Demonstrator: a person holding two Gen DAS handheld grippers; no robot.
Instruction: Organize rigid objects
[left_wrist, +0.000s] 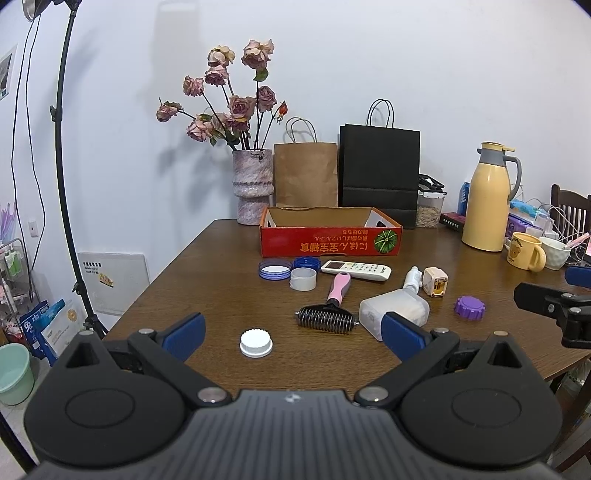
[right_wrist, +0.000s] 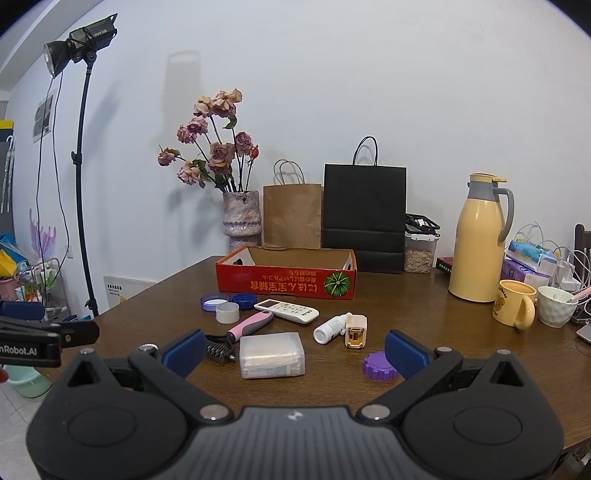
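Between our left fingers we see a white ribbed cap on the dark brown table. Beyond them stands a red box printed with orange script and a green-striped pumpkin. By our right fingers sits a purple cap.

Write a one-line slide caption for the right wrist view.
Open right claw hovers over a clear plastic box and purple cap, red cardboard box beyond.

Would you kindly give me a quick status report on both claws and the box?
Left claw open, empty, above white cap. Right claw open, empty, over cotton swab box. Red cardboard box empty. Nothing blocking.
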